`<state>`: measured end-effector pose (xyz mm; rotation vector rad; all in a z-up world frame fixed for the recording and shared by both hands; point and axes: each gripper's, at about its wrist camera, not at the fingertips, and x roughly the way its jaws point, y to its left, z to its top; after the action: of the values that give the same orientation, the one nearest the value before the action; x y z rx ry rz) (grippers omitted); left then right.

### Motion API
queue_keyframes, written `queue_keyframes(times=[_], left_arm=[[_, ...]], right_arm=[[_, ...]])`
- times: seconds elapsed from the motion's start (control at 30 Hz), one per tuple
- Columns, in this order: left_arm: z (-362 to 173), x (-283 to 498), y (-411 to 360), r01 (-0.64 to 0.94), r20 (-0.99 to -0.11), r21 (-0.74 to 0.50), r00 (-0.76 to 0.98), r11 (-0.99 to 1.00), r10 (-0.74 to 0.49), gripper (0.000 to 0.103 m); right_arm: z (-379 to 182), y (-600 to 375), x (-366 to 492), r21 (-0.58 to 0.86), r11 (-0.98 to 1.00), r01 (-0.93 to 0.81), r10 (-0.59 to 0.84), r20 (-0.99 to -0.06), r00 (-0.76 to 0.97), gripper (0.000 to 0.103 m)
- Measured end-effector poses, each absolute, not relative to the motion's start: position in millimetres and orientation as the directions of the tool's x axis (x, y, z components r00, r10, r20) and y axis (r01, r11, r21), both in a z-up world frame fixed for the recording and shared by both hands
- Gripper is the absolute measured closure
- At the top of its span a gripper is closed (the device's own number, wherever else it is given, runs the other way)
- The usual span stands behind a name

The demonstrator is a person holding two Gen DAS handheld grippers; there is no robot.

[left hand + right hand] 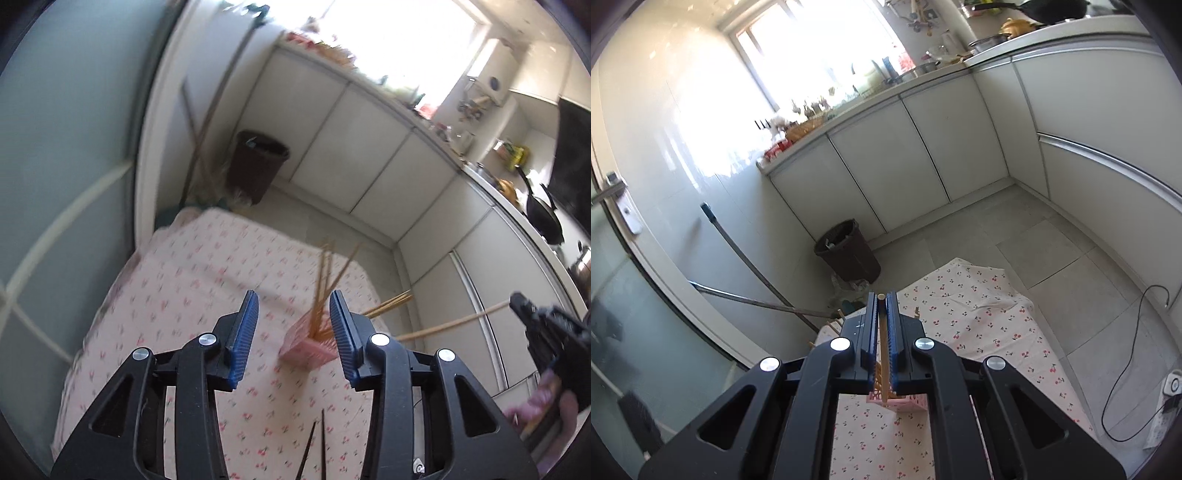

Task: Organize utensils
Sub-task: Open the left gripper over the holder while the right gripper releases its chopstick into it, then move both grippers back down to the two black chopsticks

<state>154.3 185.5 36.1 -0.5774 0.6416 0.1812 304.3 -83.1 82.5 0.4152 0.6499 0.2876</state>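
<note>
From the left wrist camera, the left gripper [293,306] hangs over a surface under a cherry-print cloth [192,280], its blue jaws parted with nothing between them. Just beyond the right jaw stands a pink holder [303,350] with several wooden chopsticks [325,280] sticking up out of it, fanned and blurred. 2 dark chopsticks [317,443] lie on the cloth near the bottom edge. At the far right the right gripper [517,301] carries a pale chopstick [454,321] that slants down towards the holder.

From the right wrist camera, the right gripper [882,299] has its jaws pressed tight on 1 wooden chopstick [883,354], which runs lengthwise between the pads. Its lower end sits over the pink holder [908,404] on the cherry-print cloth [979,325]. A brown waste bin [849,251] stands on the floor beyond.
</note>
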Motion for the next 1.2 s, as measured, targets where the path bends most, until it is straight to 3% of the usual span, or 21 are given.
queue_keyframes(times=[0.2,0.33,0.43,0.5,0.67,0.77,0.93,1.2], left_arm=[[18,163,188,-0.339,-0.651,-0.448,0.758,0.827,-0.041,0.064],[18,163,183,-0.300,-0.650,-0.442,0.757,0.845,-0.071,0.064],[24,160,175,-0.268,-0.633,-0.434,0.770,0.860,-0.080,0.063],[24,160,171,-0.254,-0.630,-0.431,0.772,0.866,-0.087,0.059],[19,157,156,-0.237,-0.648,-0.400,0.756,0.885,-0.090,0.048],[13,155,147,-0.232,-0.665,-0.374,0.742,0.898,-0.085,0.040],[2,149,133,-0.223,-0.683,-0.332,0.727,0.917,-0.071,0.025],[-37,146,113,-0.225,-0.771,-0.251,0.635,0.942,-0.054,0.015]], right_arm=[[39,-37,338,0.432,0.894,-0.119,0.367,-0.555,0.746,0.095],[24,-28,335,0.433,0.892,-0.133,0.384,-0.567,0.729,0.080],[25,-27,320,0.391,0.909,-0.141,0.360,-0.573,0.736,0.077],[25,-29,310,0.373,0.917,-0.142,0.351,-0.584,0.732,0.074],[13,-36,277,0.284,0.949,-0.135,0.291,-0.631,0.719,0.051],[1,-39,260,0.245,0.961,-0.130,0.264,-0.661,0.702,0.049],[-16,-41,236,0.213,0.969,-0.124,0.239,-0.694,0.679,0.032],[-51,-55,207,0.140,0.987,-0.084,0.162,-0.755,0.636,0.021]])
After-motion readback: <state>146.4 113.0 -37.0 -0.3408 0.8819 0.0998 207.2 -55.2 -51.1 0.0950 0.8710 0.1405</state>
